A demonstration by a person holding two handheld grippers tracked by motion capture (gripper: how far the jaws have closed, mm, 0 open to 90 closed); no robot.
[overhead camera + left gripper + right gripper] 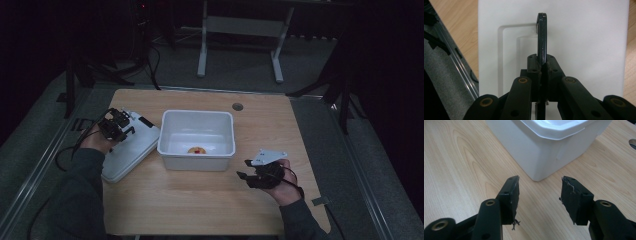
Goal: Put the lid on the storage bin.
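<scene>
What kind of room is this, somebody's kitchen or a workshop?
Probably a lab or recording studio, not a kitchen: a bare wooden table in a dark room, black stands around it, and a person holding a cabled gripper in each hand.

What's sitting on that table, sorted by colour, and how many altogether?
White: 2, the tub and its lid
Dark: 1, the lid's handle, pinched in the left claw
Orange-red: 1, a small item in the tub
Total: 4

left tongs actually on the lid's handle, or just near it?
Touching. In the left gripper view the left tongs are closed on the dark handle of the white lid, both jaws pressed against its sides with no gap.
</scene>
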